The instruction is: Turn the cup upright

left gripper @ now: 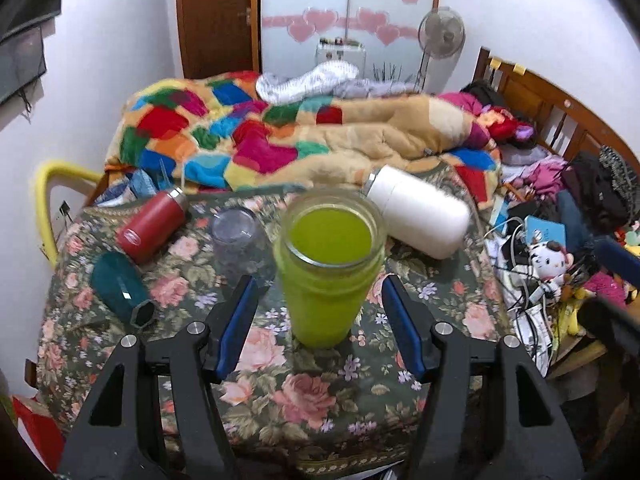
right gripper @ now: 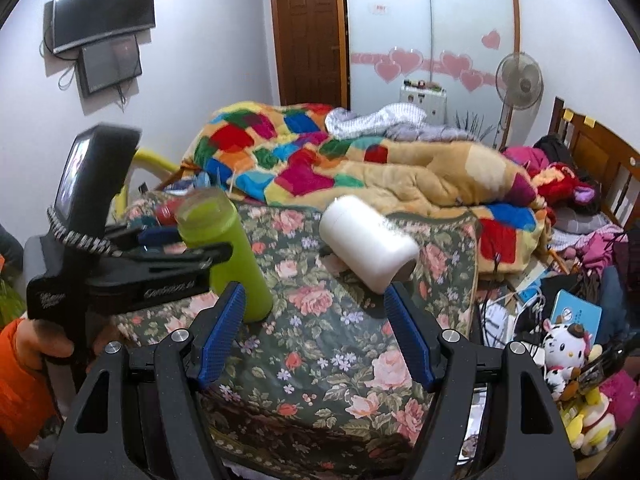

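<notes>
A green cup [left gripper: 326, 276] stands upright, mouth up, on the floral cloth [left gripper: 304, 396]. My left gripper [left gripper: 320, 300] is open, its blue pads on either side of the cup and apart from it. The cup also shows in the right wrist view [right gripper: 232, 256], with the left gripper's arm across it. My right gripper [right gripper: 316, 308] is open and empty over the cloth. A white cup [right gripper: 370, 244] lies on its side just beyond it, also seen in the left wrist view [left gripper: 420, 216].
A red flask [left gripper: 154, 224], a teal cup [left gripper: 122, 288] and a clear cup [left gripper: 238, 240] lie left of the green cup. A patchwork quilt [left gripper: 280, 136] is heaped behind. Cables and a plush toy [right gripper: 564, 356] crowd the right side.
</notes>
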`<state>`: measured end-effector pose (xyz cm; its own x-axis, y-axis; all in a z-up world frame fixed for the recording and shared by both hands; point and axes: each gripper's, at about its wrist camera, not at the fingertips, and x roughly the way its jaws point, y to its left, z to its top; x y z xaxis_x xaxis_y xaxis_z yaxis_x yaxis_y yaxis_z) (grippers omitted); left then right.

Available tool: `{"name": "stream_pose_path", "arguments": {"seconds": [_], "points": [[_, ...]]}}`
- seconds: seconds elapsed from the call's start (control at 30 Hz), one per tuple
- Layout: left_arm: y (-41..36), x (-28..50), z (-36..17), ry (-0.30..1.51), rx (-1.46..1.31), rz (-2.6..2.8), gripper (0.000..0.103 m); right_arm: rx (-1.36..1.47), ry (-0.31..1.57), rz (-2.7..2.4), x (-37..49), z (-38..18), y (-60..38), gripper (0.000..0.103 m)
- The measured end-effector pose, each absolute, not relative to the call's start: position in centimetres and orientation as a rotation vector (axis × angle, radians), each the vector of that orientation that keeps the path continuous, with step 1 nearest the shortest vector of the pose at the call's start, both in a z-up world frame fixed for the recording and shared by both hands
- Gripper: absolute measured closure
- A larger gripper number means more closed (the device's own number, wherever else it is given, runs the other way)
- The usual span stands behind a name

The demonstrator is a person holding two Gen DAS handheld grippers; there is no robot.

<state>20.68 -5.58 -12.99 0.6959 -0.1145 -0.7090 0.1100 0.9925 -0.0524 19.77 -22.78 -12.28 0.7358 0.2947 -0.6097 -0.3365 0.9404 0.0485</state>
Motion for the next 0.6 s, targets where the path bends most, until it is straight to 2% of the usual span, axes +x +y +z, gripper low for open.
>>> {"name": "stream_pose_path", "arguments": {"seconds": [0.2, 0.33, 0.47, 0.6], "points": [[-4.2, 14.2, -6.9, 0.581, 0.028, -0.1, 0.037, -0.044, 0.52, 0.343, 16.7, -8.2, -22.6, 0.034], [-3.2, 9.5, -2.9, 0.407, 0.022, -0.079, 0.022, -0.005, 0.407, 0.359, 14.1, -5.2, -22.6, 0.034], [-2.7, 5.1, 0.1, 0.253, 0.025, -0.054, 0.016, 0.035, 0.294, 0.372, 11.4, -2.7, -22.5, 0.03], [-2.0, 1.8, 1.6, 0.15, -0.012, -0.044, 0.005, 0.057, 0.198, 0.384, 8.9, -1.0, -22.4, 0.027]]}}
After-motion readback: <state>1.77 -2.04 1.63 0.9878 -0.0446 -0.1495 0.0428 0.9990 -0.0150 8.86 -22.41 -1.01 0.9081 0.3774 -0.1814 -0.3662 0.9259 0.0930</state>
